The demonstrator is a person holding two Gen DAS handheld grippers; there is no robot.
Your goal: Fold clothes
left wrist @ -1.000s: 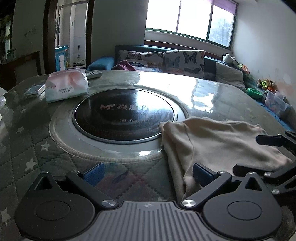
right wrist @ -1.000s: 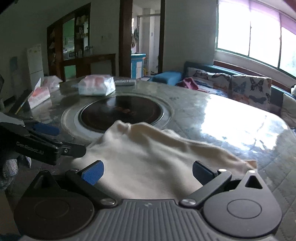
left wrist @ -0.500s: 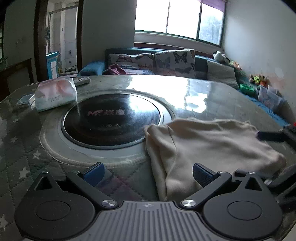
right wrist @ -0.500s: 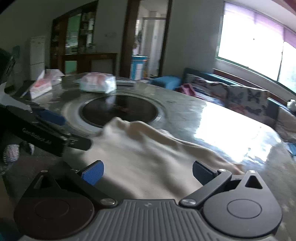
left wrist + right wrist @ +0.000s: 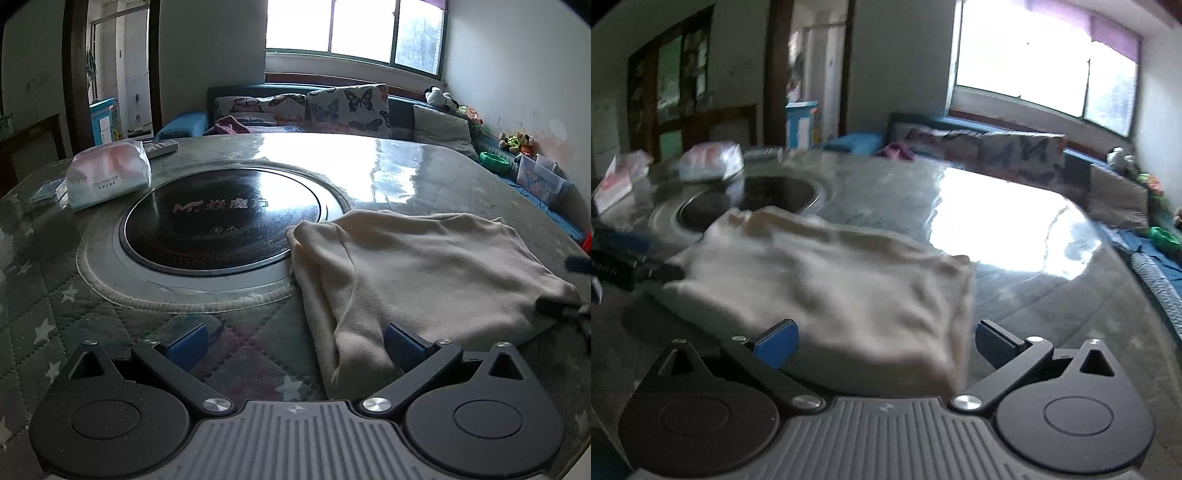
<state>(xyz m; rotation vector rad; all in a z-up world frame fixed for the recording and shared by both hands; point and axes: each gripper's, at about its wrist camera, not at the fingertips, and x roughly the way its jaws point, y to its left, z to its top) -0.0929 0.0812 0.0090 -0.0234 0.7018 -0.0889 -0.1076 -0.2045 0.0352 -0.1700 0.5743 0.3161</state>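
on quilted table point(image 5: 55, 295), folded cream garment point(image 5: 424, 266), both grippers' fingers spread

Our left gripper point(image 5: 293, 349) and right gripper point(image 5: 884, 345) both sit low, jaws spread wide, gripping nothing.

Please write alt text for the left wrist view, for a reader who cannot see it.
A cream garment, folded, lies on a quilted table, partly between the open left gripper fingers. Left of the garment is a round black hob, with a tissue pack behind it. A sofa and bright window fill the background.
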